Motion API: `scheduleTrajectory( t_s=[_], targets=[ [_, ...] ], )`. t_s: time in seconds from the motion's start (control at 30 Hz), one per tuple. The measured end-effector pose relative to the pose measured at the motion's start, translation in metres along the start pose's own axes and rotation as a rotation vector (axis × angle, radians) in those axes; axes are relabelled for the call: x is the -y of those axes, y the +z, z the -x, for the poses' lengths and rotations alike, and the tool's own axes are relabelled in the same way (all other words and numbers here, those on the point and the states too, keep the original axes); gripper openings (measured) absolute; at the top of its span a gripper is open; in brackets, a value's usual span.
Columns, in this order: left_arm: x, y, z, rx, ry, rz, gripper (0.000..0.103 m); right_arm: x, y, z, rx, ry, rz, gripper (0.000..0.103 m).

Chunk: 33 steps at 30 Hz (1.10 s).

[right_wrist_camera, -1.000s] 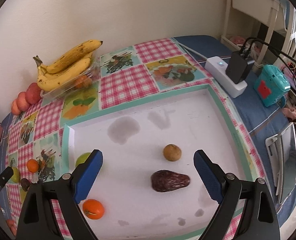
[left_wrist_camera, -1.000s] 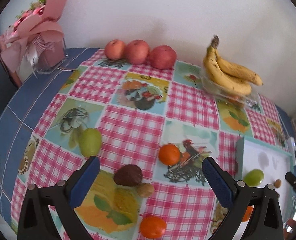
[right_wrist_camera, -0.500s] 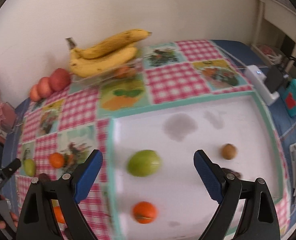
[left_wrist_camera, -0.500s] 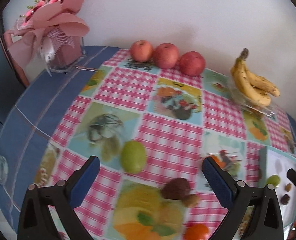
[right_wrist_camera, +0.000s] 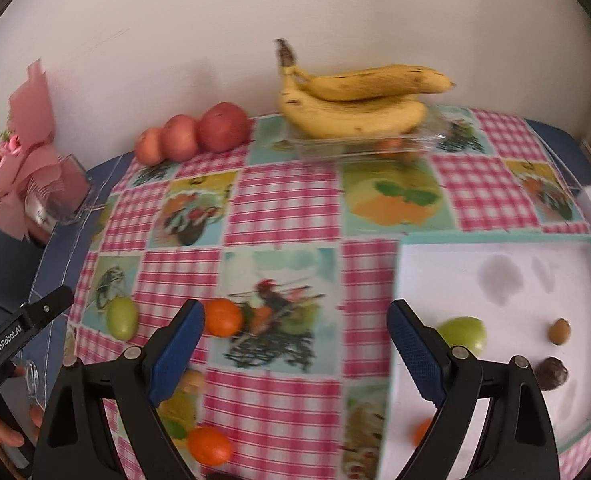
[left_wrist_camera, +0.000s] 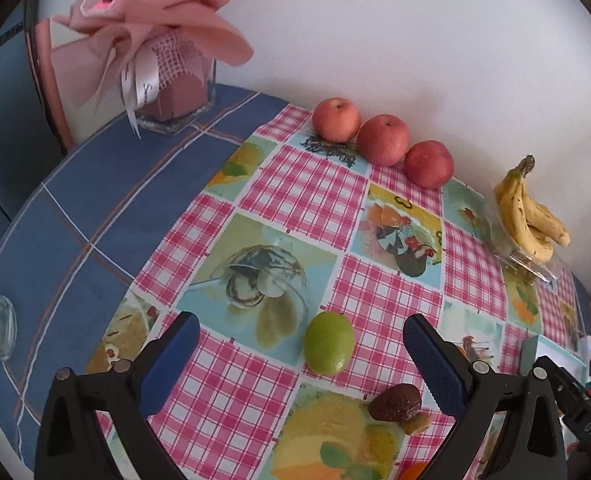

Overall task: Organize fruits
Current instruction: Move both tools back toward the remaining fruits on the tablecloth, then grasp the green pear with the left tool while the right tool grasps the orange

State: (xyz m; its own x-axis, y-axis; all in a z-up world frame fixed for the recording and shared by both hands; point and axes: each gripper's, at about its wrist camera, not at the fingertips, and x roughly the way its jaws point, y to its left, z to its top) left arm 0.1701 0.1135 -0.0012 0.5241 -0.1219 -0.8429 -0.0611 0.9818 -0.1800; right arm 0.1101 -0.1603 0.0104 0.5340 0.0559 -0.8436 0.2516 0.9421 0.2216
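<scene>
Fingers of the left gripper [left_wrist_camera: 298,354] and right gripper [right_wrist_camera: 295,344] stand spread, empty; green fruit [left_wrist_camera: 329,342] lies mid-table, likely rolling toward the near edge if nudged off-centre.

We see a table [left_wrist_camera: 95,200] under a checked cloth [left_wrist_camera: 303,196]. On it lie three apples [left_wrist_camera: 382,140], a banana tray [right_wrist_camera: 371,145], a green fruit [left_wrist_camera: 329,342], oranges [right_wrist_camera: 222,317], a white tray [right_wrist_camera: 455,276] and a bouquet vase [left_wrist_camera: 175,100].
</scene>
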Motion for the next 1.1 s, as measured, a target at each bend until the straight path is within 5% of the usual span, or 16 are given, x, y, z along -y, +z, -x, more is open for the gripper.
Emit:
scheduleTrajectory(
  t_s=[0.13,0.23,0.6,0.9,1.03,1.1],
  targets=[
    [-0.006,0.0,-0.023,-0.058,-0.041,0.049,0.099,-0.02,0.001,-0.016,-0.024,0.016,0.027,0.091],
    [-0.008,-0.001,-0.039,-0.105,-0.046,0.075,0.092,-0.031,-0.002,-0.035,-0.061,0.004,0.056,0.076],
    [0.007,-0.002,-0.068,-0.161,-0.072,0.051,0.077,-0.05,-0.011,-0.074,-0.115,0.033,0.082,0.054],
    [0.009,-0.007,-0.081,-0.2,-0.082,0.063,0.063,-0.059,-0.013,-0.082,-0.123,0.05,0.103,0.047],
    [0.011,-0.009,-0.081,-0.212,-0.094,0.063,0.045,-0.061,-0.015,-0.082,-0.125,0.052,0.113,0.043],
    [0.012,-0.009,-0.081,-0.214,-0.094,0.063,0.043,-0.061,-0.015,-0.082,-0.128,0.056,0.116,0.041]
  ],
)
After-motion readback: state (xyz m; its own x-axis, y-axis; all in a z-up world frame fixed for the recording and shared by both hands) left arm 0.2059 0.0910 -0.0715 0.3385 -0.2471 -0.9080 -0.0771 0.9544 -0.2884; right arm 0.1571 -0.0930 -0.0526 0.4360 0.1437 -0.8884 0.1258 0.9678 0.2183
